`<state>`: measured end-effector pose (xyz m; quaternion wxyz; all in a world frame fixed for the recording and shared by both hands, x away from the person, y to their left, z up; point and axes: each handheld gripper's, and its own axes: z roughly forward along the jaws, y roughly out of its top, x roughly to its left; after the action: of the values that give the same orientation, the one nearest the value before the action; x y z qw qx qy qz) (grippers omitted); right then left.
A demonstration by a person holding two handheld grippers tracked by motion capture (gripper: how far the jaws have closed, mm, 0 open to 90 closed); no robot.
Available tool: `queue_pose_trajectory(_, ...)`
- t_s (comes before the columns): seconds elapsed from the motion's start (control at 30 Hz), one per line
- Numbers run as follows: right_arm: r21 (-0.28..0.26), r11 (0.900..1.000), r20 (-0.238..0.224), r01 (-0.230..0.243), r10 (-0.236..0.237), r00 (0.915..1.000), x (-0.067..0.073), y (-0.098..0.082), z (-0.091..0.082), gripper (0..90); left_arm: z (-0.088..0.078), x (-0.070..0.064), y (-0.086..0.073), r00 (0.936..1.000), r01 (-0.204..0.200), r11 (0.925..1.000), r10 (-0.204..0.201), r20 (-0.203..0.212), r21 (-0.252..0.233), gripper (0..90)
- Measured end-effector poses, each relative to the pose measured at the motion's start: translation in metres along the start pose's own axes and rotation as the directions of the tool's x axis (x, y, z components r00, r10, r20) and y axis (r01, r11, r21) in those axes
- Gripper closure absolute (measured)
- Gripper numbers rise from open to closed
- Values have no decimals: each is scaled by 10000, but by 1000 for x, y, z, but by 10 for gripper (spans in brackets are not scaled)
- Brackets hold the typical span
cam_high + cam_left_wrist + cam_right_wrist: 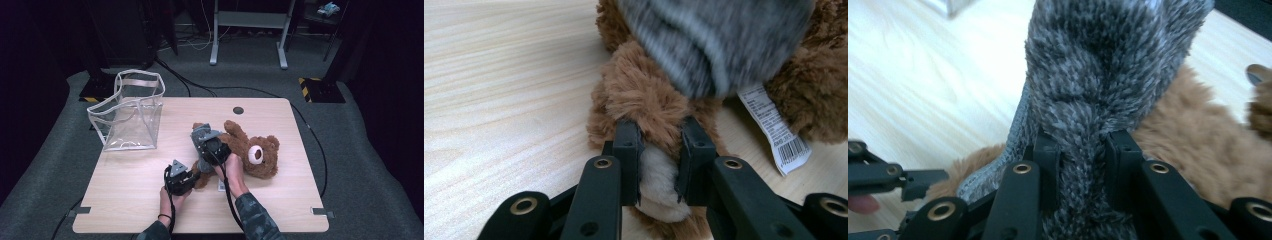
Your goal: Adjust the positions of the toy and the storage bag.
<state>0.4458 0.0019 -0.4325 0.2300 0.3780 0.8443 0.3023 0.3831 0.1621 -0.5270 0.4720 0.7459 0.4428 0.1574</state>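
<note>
Dim room around my table

Grey carpet surrounded it; behind it I saw a grey metal frame and black cables.

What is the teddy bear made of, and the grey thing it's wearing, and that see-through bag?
The teddy bear looks like soft brown plush: its fur is shaggy and fluffy. The grey garment seems knitted, woolly fabric, with visible stitches and a fuzzy surface. The bag appears to be clear glossy plastic with pale edging, since the table shows through it.
</note>
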Motion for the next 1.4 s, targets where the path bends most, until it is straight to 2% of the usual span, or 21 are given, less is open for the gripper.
queue_pose_trajectory(0.03,-4,9995,-31,-319,319,9995,-3,0,-5,725,0,0,0,10000,26,10000,-26,-11,-13,745)
queue_pose_trajectory(0.2,-337,9965,412,-771,785,9961,-28,-8,-21,726,0,-1,0,10000,92,10000,-92,26,-12,745)
queue_pose_trajectory(0.3,-214,9943,886,-1043,1058,9904,-44,-18,-30,726,0,0,0,10000,-21,10000,21,5,13,745)
queue_pose_trajectory(0.37,-58,9949,1362,-1006,1005,9856,-54,-26,-34,726,0,0,0,10000,-29,10000,29,4,21,745)
queue_pose_trajectory(0.4,89,9929,1668,-1185,1154,9792,-62,-32,-35,726,0,0,0,10000,-40,10000,40,-14,3,745)
queue_pose_trajectory(0.5,176,9858,1840,-1668,1608,9697,-80,-42,-38,725,0,-1,0,10000,-79,10000,79,-14,2,745)
queue_pose_trajectory(0.57,-170,9844,1756,-1749,1752,9688,-77,-37,-43,724,0,0,0,10000,-78,10000,78,-28,21,745)
queue_pose_trajectory(0.63,-513,9842,1225,-1692,1743,9770,-64,-28,-48,723,0,-1,0,10000,-74,10000,74,-7,36,745)
queue_pose_trajectory(0.7,-419,9910,964,-1269,1304,9868,-49,-21,-44,724,0,-1,0,10000,-53,10000,53,-46,11,745)
queue_pose_trajectory(0.77,-41,9982,1395,-595,594,9884,-41,-22,-34,724,0,-1,0,9999,-109,9999,109,-57,47,745)
queue_pose_trajectory(0.8,24,9987,1481,-517,508,9877,-44,-24,-34,724,0,0,0,9998,-188,9998,189,-40,102,745)
queue_pose_trajectory(0.83,19,9973,1526,-739,727,9856,-48,-26,-35,724,0,-1,0,9999,-112,9999,112,-61,35,745)
queue_pose_trajectory(0.9,219,9970,2070,-737,676,9760,-61,-31,-40,724,0,-1,0,9999,-94,10000,94,-68,15,745)
queue_pose_trajectory(1.0,338,9937,2229,-1070,969,9700,-83,-42,-51,724,0,-1,0,9999,-127,9999,127,-68,0,745)
queue_pose_trajectory(1.03,338,9917,2237,-1240,1134,9680,-88,-43,-55,724,0,-1,0,9999,-121,9999,121,-63,9,745)
queue_pose_trajectory(1.1,318,9926,2575,-1173,1053,9605,-95,-43,-63,724,0,-1,0,9999,-98,10000,98,-64,-8,745)
queue_pose_trajectory(1.17,15,9896,2661,-1436,1380,9540,-100,-42,-71,723,0,-1,0,9998,-172,9998,172,-68,57,745)
queue_pose_trajectory(1.23,-375,9838,2142,-1755,1795,9602,-100,-41,-75,723,0,-1,0,10000,-78,10000,78,-59,4,745)
queue_pose_trajectory(1.3,-263,9853,1811,-1688,1708,9685,-94,-41,-69,723,0,-1,0,9999,-133,9999,133,-66,24,745)
queue_pose_trajectory(1.33,-73,9884,1896,-1516,1503,9703,-91,-42,-64,724,-1,0,0,9997,-239,9997,240,-62,92,745)
queue_pose_trajectory(1.4,213,9932,2479,-1145,1057,9630,-92,-47,-57,726,-1,-1,0,9997,-241,9996,242,-65,113,745)
